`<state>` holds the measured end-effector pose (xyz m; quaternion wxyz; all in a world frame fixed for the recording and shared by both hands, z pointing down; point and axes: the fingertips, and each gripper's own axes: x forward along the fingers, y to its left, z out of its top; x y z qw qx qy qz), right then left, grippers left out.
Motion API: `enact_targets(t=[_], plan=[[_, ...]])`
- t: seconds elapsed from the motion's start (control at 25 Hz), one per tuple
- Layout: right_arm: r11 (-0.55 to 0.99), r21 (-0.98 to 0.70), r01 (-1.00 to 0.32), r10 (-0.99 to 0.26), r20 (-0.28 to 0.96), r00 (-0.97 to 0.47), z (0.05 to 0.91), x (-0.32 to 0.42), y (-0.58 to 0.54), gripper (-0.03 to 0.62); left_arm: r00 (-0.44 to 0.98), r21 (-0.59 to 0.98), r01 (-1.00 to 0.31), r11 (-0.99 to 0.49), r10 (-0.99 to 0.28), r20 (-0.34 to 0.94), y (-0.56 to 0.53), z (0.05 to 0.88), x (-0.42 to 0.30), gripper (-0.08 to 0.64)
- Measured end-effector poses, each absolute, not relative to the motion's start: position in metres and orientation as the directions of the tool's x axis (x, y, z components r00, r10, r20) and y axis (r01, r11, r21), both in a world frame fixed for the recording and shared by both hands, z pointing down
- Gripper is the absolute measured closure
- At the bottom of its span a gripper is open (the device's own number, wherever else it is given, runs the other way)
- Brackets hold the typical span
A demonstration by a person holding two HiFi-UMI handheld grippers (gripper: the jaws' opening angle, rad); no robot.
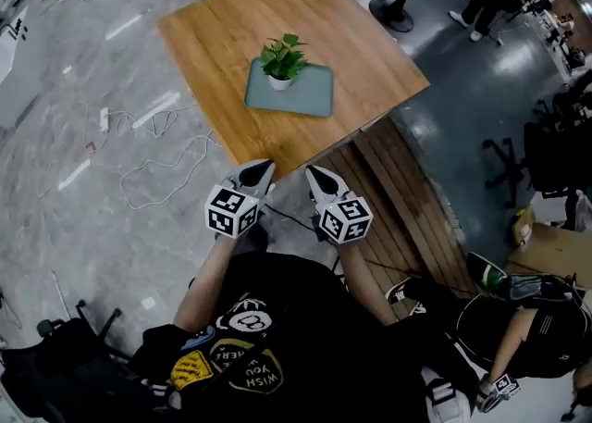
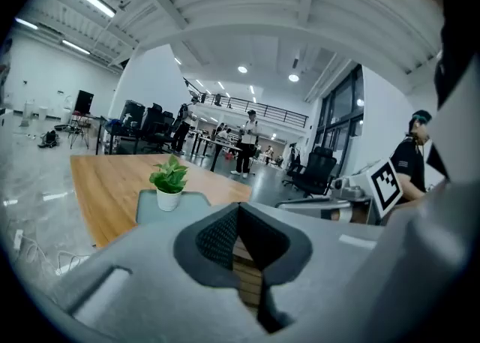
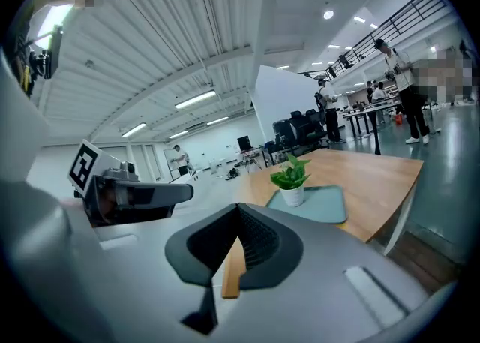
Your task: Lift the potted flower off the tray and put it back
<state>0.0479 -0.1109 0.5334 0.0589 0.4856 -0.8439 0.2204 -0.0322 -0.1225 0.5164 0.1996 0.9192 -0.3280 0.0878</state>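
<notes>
While both forearms reach forward from the person's chest, side by side and bent at the elbow, the left gripper and the right gripper point ahead and slightly downward. They sit on either side of the near corner of the wooden tabletop. Their tips angle in toward each other without touching. Each gripper's jaws are pressed together, with nothing between them. The potted flower stands upright on the grey-green tray, toward its far left corner. The tray lies near the middle of the tabletop, well apart from both grippers.
</notes>
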Motion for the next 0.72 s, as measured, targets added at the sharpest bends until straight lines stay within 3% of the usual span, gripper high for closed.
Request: enact_targets(t=[0.36, 0.6, 0.72], plan=[[0.374, -0.213, -0.903, -0.820, 0.378, -0.429, 0.628, 0.044, -0.307, 0.591, 0.720, 0.306, -0.685, -0.661, -0.552, 0.421, -0.292, 0.606, -0.039, 0.563], [0.330, -0.193, -0.924, -0.789, 0.481, -0.382, 0.722, 0.053, -0.408, 0.204, 0.654, 0.318, -0.747, -0.584, -0.563, 0.506, -0.314, 0.637, -0.042, 0.563], [0.356, -0.154, -0.922, -0.798, 0.464, -0.385, 0.746, 0.056, -0.455, 0.057, 0.597, 0.337, -0.798, -0.500, -0.577, 0.557, -0.315, 0.658, -0.049, 0.563]])
